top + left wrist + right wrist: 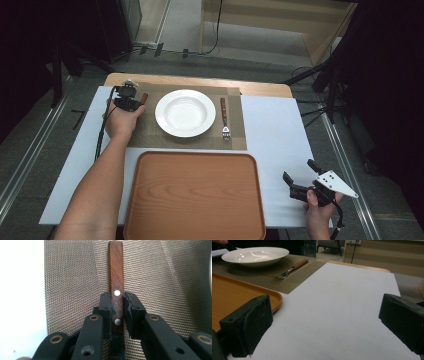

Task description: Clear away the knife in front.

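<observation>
While the person's forearms reach in from the near edge, the left gripper (131, 98) is seen from the high view set down on a wooden-handled utensil (143, 98) at the left of the woven placemat (235, 132), just beside the white plate (185, 113). A fork (224, 118) is laid to the plate's right, a wooden tray (195, 197) sits nearer, and the right gripper (299, 176) is held well apart over the white table (277, 130), its jaws spread with nothing between them.

From the left gripper view, the wooden-handled utensil (116, 287) is shown clamped on both sides by the black pads (131, 306), the jaws drawn in narrow on the riveted handle, which lies flat on the placemat (75, 282).

From the right gripper view, the jaws are seen wide apart over bare table (342, 315), with the tray (234, 296), plate (255, 255) and fork (290, 269) beyond.
</observation>
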Demonstrator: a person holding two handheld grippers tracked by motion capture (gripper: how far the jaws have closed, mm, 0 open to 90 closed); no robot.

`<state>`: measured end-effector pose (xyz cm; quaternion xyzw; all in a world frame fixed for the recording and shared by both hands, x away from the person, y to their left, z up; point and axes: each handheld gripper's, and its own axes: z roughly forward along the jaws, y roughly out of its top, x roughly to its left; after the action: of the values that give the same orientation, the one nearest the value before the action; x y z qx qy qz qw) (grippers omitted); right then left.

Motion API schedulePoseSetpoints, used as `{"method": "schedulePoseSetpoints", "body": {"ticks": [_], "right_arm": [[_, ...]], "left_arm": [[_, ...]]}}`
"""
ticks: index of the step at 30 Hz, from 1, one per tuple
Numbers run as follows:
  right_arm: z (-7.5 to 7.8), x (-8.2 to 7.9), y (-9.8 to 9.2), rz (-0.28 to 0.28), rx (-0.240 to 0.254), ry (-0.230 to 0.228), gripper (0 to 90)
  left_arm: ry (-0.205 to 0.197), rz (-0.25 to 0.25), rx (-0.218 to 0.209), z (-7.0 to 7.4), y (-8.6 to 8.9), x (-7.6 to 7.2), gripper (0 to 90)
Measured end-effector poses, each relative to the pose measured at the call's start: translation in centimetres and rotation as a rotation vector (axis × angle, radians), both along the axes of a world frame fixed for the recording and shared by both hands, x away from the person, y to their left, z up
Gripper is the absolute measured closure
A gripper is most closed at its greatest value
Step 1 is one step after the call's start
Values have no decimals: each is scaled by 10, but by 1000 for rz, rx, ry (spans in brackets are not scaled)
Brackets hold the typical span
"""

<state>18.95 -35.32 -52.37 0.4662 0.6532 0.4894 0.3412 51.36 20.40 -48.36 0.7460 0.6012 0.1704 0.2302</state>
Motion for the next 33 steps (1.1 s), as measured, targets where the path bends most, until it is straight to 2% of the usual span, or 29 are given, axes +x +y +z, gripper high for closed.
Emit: {"method": "schedulePoseSetpoints", "body": {"ticks": [15, 23, 33], "right_arm": [[0, 0, 0, -1, 3, 1, 0], [0, 0, -1, -3, 8, 1, 0], [0, 0, -1, -2, 9, -1, 0]], "left_arm": [[2, 7, -8, 0, 1, 0, 766], [-9, -1, -1, 0, 1, -1, 767], [-1, 13, -28, 2, 8, -1, 767]]}}
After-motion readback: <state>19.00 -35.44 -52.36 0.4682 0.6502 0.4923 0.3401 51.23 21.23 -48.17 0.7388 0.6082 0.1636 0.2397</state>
